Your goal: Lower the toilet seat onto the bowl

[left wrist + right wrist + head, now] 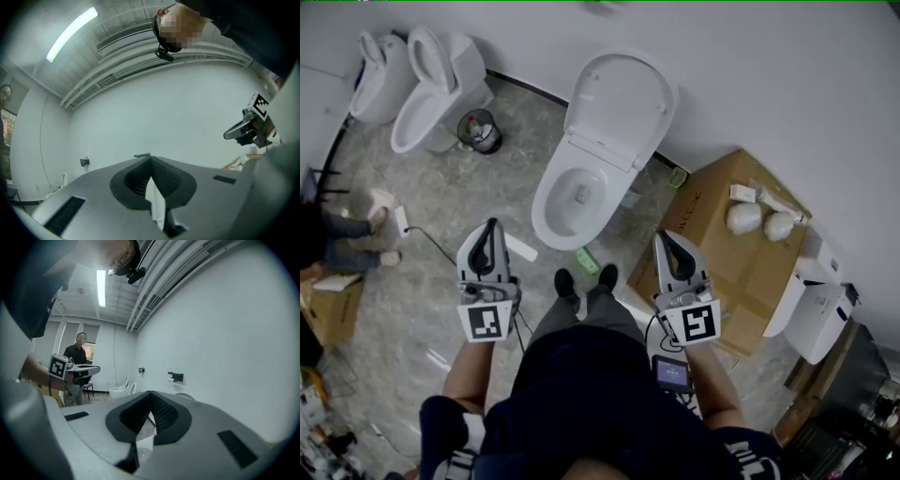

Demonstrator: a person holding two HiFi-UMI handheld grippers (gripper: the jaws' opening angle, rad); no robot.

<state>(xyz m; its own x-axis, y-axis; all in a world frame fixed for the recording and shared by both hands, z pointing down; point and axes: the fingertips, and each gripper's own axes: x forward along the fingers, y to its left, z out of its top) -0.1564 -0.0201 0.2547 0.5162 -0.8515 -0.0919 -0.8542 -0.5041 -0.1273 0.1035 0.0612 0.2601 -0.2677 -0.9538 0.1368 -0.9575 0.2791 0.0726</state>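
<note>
**Item 1.** Toilet seat (614,108): upper centre of the head view. It stood raised against the white wall, and seat and lid could not be told apart. You had not yet lowered it.

**Item 2.** Bowl (546,202): directly below the seat, open, with its rim bare.

**Item 3.** Left gripper (492,225): you held it at centre left, pointing toward the bowl and well apart from it. Its fingers were pressed together with nothing between them.

**Item 4.** Right gripper (664,236): centre right, just beside the cardboard box (722,272). Its fingertips met and it held nothing (a sliver of floor showed lower down between the pads).

**Item 5.** Two further toilets (436,89): upper left of the frame, side by side, with a waste bin (480,131) just beside them.

**Item 6.** Two white rounded pieces (743,217): lying on top of the box, at the right.

**Item 7.** Green object (587,261): on the floor between the bowl and your shoes (565,281). Its type could not be made out.

**Item 8.** Another person (78,352): standing at the far end of the room, in the left part of the right gripper view.
</note>
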